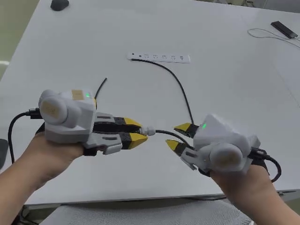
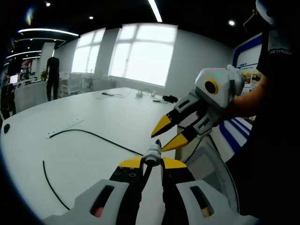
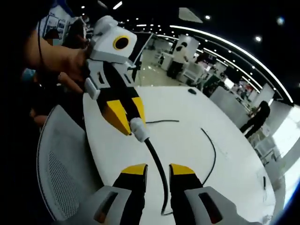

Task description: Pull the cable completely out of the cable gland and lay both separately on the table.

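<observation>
A small white cable gland (image 1: 149, 131) is pinched in the yellow tips of my left gripper (image 1: 141, 131), held above the table's near edge. A black cable (image 1: 165, 133) leaves the gland to the right and passes between the spread jaws of my right gripper (image 1: 176, 135), which is open and not squeezing it. In the left gripper view the gland (image 2: 153, 153) sits at my left gripper's (image 2: 152, 163) tips, with the right gripper (image 2: 158, 140) just beyond. In the right gripper view the cable (image 3: 157, 159) hangs from the gland (image 3: 137, 126) down between my right gripper's (image 3: 158, 168) jaws.
A white power strip (image 1: 159, 57) lies mid-table, its black lead (image 1: 178, 84) running towards my right gripper. A short loose black wire (image 1: 101, 86) lies at the left. A dark object (image 1: 59, 4) and a black device (image 1: 284, 29) sit at the far edges. A mesh chair (image 3: 61, 178) stands below the table edge.
</observation>
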Tool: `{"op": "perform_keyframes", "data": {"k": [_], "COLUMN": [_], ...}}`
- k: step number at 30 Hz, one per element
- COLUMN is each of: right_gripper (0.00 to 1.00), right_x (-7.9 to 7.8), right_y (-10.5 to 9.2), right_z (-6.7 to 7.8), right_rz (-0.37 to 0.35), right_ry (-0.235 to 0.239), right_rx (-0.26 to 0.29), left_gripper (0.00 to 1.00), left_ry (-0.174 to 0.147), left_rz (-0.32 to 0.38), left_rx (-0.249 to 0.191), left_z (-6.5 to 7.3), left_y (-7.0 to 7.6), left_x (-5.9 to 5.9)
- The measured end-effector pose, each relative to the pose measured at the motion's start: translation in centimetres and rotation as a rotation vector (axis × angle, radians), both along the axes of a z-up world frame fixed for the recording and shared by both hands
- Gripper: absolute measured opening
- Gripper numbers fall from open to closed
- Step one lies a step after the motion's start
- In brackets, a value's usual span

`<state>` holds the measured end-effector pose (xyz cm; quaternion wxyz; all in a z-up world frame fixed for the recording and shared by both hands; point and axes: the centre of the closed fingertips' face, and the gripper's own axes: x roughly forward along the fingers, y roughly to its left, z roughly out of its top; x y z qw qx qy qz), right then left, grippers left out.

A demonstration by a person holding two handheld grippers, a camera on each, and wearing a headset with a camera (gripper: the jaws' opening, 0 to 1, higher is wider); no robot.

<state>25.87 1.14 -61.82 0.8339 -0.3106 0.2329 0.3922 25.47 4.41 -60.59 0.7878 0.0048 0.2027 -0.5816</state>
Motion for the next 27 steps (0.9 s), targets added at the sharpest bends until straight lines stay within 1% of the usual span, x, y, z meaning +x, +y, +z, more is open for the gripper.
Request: {"op": "perform_keyframes", "data": {"k": [3, 4, 7, 8, 11, 14, 21, 27], "right_gripper": [0.14, 0.13, 0.11, 0.10, 0.08, 0.06, 0.02, 0.00], "right_x": [0.0, 0.1, 0.3, 0.3, 0.3, 0.2, 0.0, 0.0], "right_y": [0.5, 0.9, 1.3, 1.4, 1.8, 1.9, 1.8, 1.5], "right_z": [0.1, 0.2, 0.3, 0.3, 0.4, 0.3, 0.0, 0.0], "right_rz": [-0.001, 0.014, 0.055, 0.062, 0.074, 0.091, 0.109, 0.086], "right_ry": [0.007, -0.002, -0.043, -0.046, -0.044, -0.053, -0.059, -0.037], "right_rx": [-0.011, -0.012, -0.069, -0.075, -0.068, -0.085, -0.099, -0.071], "left_gripper": [0.15, 0.15, 0.15, 0.15, 0.15, 0.15, 0.15, 0.15], "left_ry": [0.000, 0.004, 0.005, 0.006, 0.007, 0.007, 0.008, 0.001], "left_rz": [0.001, 0.001, -0.001, -0.001, 0.002, 0.008, 0.009, 0.007], "left_rx": [0.002, 0.005, 0.010, 0.011, 0.015, 0.020, 0.029, 0.027], "left_z": [0.0, -0.1, -0.2, -0.2, -0.3, -0.4, -0.5, -0.4], "left_y": [0.0, 0.1, 0.0, 0.0, -0.1, -0.1, -0.1, -0.3], "left_x": [0.0, 0.0, -0.1, -0.1, -0.1, -0.1, -0.1, -0.1]}}
